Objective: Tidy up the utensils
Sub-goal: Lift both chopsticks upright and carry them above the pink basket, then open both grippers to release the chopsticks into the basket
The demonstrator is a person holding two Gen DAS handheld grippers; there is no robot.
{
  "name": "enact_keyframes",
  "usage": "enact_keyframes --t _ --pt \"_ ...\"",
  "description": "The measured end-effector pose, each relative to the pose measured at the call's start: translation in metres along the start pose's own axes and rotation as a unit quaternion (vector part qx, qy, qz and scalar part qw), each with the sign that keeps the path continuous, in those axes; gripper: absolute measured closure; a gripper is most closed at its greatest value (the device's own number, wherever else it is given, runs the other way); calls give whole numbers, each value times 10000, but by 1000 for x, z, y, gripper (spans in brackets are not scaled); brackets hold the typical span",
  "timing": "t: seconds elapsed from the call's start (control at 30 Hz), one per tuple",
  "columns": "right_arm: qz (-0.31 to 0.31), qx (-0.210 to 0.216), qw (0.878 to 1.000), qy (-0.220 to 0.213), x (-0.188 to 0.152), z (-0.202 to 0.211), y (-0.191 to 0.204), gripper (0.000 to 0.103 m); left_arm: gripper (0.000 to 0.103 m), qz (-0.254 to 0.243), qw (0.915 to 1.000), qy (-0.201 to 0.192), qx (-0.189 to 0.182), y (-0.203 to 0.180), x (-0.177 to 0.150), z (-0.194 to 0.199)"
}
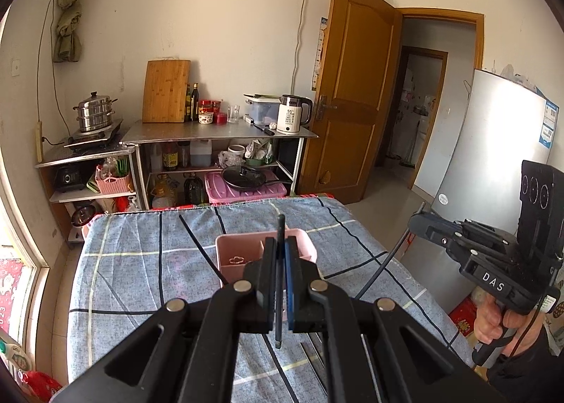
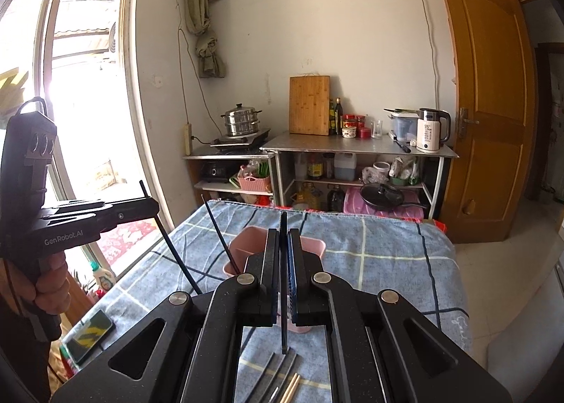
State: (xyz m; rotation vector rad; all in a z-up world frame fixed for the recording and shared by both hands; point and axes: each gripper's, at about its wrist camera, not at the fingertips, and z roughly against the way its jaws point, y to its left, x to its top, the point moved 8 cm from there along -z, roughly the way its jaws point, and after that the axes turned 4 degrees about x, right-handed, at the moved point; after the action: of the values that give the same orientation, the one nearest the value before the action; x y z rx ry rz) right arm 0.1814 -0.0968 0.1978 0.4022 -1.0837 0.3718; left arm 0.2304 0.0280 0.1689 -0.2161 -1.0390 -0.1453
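a dark chopstick (image 1: 280, 272) stands near-upright above the pink divided holder (image 1: 246, 250), a second dark chopstick (image 2: 284, 283) is upright too, a third (image 2: 220, 232) leans inside the holder, and more utensils (image 2: 282, 380) lie flat nearby.

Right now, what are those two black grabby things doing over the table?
A person is tidying chopsticks. The left tongs pinch one dark chopstick above the pink holder. The right tongs pinch another chopstick the same way. One chopstick already leans in the holder, and more utensils lie on the blue checked cloth, not yet sorted.
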Motion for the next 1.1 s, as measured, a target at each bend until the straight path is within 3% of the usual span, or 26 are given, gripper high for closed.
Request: enact_keyframes --t 0.2,0.53,0.8,1.1 --pt "-50 272 9994 -215 28 -13 14 99 98 20 9998 -167 47 9 30 0" --pt "-133 378 9977 -545 60 -45 20 99 98 -24 9987 -392 330 27 65 -21" --pt "-281 335 9978 -501 51 -75 9 99 98 99 9990 -366 254 42 56 -49" --pt "-372 292 9988 -155 24 -98 -2 99 98 288 9994 6 196 53 24 -81"
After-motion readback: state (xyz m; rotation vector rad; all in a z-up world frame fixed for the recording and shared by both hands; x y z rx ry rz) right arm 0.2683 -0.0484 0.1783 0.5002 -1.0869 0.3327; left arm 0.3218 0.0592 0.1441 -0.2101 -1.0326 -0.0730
